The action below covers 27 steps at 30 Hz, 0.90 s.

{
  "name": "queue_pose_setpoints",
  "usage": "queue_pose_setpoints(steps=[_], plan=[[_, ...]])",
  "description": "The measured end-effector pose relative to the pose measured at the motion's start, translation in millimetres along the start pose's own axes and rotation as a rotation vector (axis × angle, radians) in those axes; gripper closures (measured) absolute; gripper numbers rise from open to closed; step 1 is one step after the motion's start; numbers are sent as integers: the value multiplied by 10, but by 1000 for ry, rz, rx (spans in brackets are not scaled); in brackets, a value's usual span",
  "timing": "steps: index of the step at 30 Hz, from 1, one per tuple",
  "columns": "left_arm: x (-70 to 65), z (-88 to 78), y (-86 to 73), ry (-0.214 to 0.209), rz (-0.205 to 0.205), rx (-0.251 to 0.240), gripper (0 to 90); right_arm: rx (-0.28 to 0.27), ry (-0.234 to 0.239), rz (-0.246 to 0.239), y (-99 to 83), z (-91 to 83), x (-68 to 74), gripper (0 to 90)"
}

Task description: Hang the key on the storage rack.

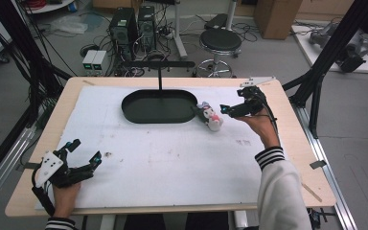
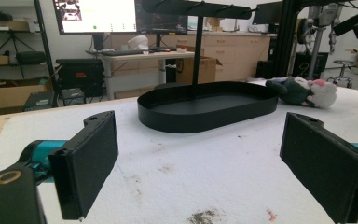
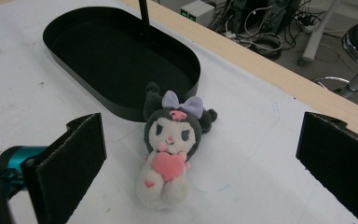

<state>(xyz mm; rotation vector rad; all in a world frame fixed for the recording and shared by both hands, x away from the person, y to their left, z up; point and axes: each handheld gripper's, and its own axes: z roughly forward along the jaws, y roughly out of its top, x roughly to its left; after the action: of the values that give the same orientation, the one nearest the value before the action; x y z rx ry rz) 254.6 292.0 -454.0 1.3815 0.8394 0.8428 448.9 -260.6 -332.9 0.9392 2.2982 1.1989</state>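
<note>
White padding covers the wooden surface (image 1: 287, 158) where a plush toy (image 1: 209, 116) lies on its back, head touching the rim of a black oval tray (image 1: 159, 106). Poised just beside the toy, the right claw (image 1: 231, 109) is spread wide and holds nothing. Near the front edge, the left claw (image 1: 84, 154) also gapes empty. A shallow pinch on the soft toy could slip, or shove it against the tray.
</note>
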Motion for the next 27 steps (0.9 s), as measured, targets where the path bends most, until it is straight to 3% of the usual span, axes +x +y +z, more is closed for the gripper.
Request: queue_pose_setpoints(steps=[9, 27], plan=[[2, -1, 0, 0, 0, 1, 118, 116, 24, -14, 89, 224, 31, 5], [0, 0, 0, 0, 0, 0, 118, 325, 62, -19, -42, 609, 85, 5]])
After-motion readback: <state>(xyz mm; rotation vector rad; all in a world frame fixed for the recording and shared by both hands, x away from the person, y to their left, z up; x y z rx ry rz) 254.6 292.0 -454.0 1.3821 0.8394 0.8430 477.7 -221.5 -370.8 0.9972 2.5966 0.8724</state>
